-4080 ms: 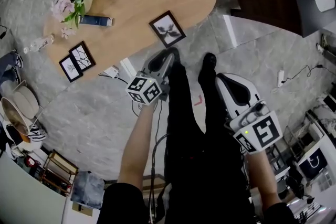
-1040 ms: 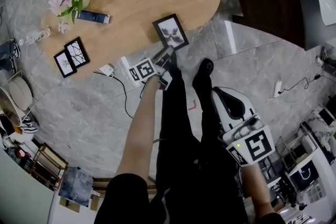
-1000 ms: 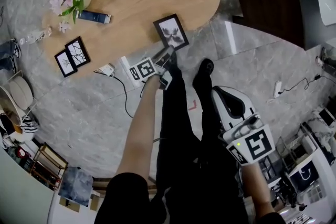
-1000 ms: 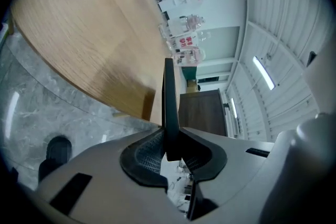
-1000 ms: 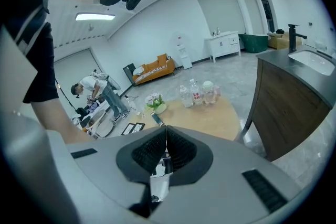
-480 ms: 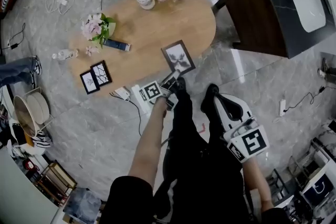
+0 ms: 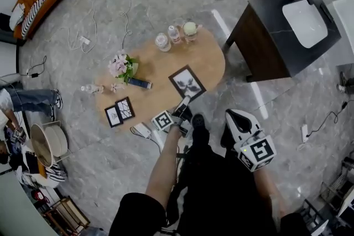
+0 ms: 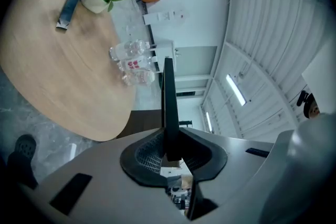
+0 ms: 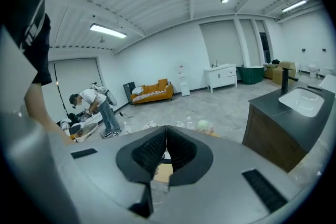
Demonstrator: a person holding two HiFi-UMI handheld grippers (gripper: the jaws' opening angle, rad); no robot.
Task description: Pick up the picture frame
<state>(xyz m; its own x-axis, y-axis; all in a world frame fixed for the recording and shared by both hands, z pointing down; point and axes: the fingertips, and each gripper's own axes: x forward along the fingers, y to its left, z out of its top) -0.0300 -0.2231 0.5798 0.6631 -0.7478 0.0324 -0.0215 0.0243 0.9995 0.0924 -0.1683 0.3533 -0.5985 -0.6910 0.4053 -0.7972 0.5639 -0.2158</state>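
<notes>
The black picture frame (image 7: 187, 83), holding a dark leafy print, hangs above the near edge of the oval wooden table (image 7: 204, 55). My left gripper (image 7: 184, 103) is shut on its near edge. In the left gripper view the frame (image 8: 168, 97) stands edge-on as a thin dark strip rising from between the pads of that gripper (image 8: 169, 152). My right gripper (image 7: 232, 115) hangs to the right over the floor, away from the table. In its own view, the right gripper (image 9: 166, 145) has its pads together with nothing between them.
On the table are two small black frames (image 7: 119, 112), a flower pot (image 7: 120, 65), a dark blue bar (image 7: 139, 83) and several jars and bottles (image 7: 176, 35). A dark cabinet with a sink (image 7: 282, 30) stands to the right. A person (image 7: 22, 102), a basket (image 7: 48, 141) and cables are on the left.
Both grippers have risen and the floor and table look farther away. The left gripper has lifted the picture frame off the table's edge. The right gripper stays empty.
</notes>
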